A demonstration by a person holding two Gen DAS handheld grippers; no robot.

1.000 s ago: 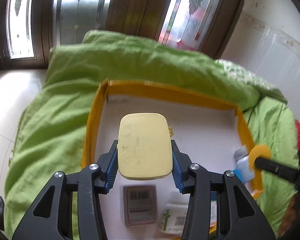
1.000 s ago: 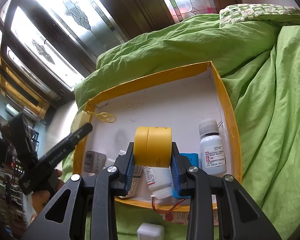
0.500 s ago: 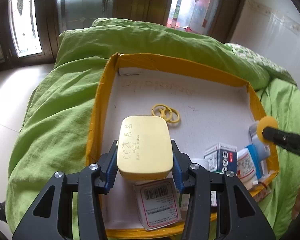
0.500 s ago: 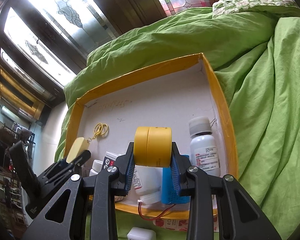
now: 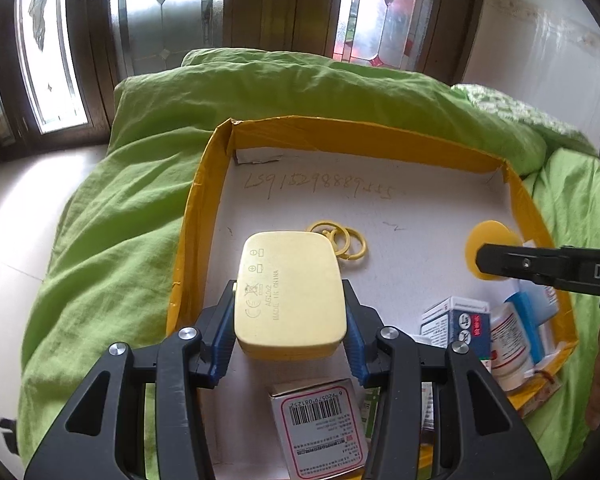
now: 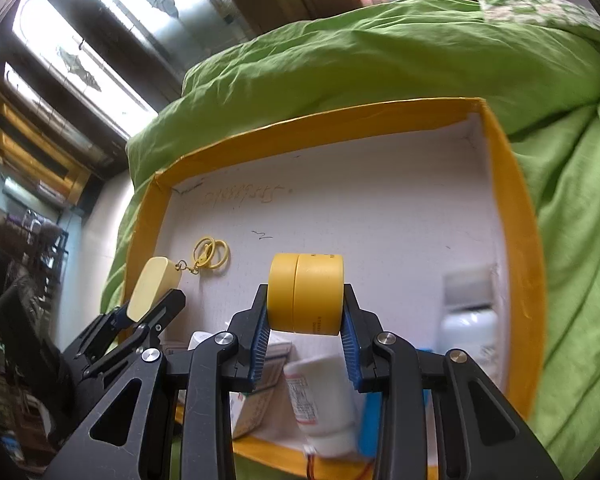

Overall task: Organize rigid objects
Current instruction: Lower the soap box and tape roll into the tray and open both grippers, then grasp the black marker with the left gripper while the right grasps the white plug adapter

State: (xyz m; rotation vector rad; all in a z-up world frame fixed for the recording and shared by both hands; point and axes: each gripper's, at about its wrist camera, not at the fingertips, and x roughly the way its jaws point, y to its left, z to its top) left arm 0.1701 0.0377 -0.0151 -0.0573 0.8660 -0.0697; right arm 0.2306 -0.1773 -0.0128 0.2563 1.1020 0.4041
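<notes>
Yellow-rimmed white cardboard tray (image 5: 528, 208): bare floor at its far half; your left gripper (image 5: 290, 336) clamps the pale-yellow rounded case (image 5: 290, 296); your right gripper (image 6: 306, 322) clamps the yellow round tin (image 6: 306, 294).

Your left gripper (image 5: 290, 326) pointed steeply downward, jaws clamped half-wide on its load; your right gripper (image 6: 305, 322) angled down likewise, clamped narrower.
</notes>
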